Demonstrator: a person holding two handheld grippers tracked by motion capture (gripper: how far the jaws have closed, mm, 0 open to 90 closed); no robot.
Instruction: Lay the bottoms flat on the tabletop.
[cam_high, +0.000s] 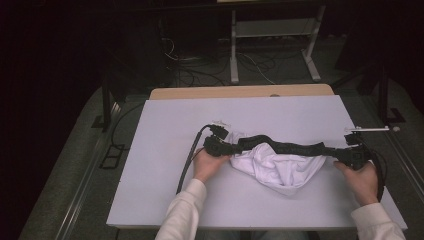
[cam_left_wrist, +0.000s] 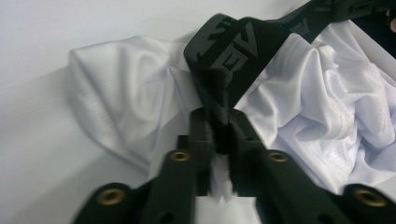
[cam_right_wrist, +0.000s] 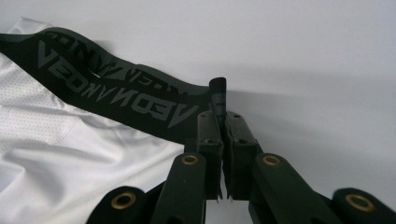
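White worktop (cam_high: 165, 190) is carrying white shorts (cam_high: 280, 167); left claw (cam_high: 223, 148) and right claw (cam_high: 345, 152) are pinching the black waistband (cam_high: 285, 146) ends, folding not yet begun.

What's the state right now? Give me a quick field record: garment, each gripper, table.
garment: white underwear with a black waistband, bunched near the table's middle
waistband: stretched between the two grippers, lettering visible
left gripper: shut on the waistband's left end
right gripper: shut on the waistband's right end, a fold of band sticking up between the jaws
white fabric: hangs below the band, resting on the table
table: white top
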